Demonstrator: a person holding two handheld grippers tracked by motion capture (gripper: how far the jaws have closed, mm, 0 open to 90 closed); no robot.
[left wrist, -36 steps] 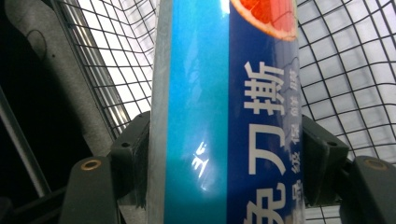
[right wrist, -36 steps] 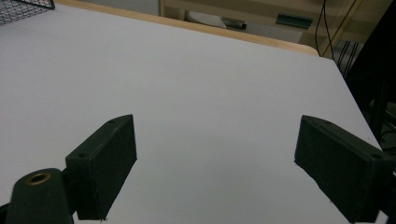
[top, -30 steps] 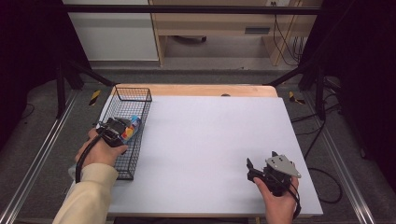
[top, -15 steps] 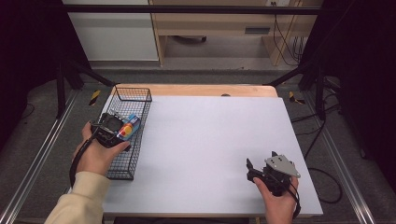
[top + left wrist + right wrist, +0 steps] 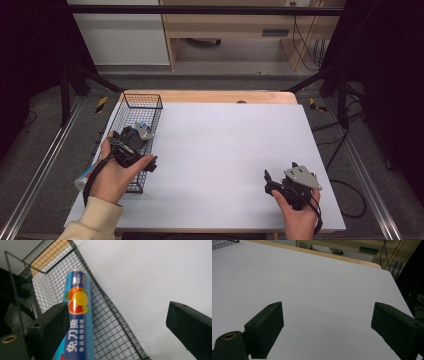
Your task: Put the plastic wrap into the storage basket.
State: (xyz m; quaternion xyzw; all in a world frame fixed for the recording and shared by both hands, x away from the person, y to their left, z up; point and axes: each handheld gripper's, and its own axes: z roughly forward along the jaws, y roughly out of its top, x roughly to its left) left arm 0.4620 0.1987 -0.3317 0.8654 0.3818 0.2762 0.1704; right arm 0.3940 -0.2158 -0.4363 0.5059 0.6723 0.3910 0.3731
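The left gripper (image 5: 131,145) hangs over the black wire basket (image 5: 150,97) at the left edge of the table, and its jaws are wide apart. A blue box with oranges printed on it (image 5: 78,322) lies between them, right beside the left jaw, with a big gap to the other jaw. Its long side runs the same way as the jaws point. The right gripper (image 5: 292,182) is far away on the white table (image 5: 225,145). It is wide too, and holds nothing.
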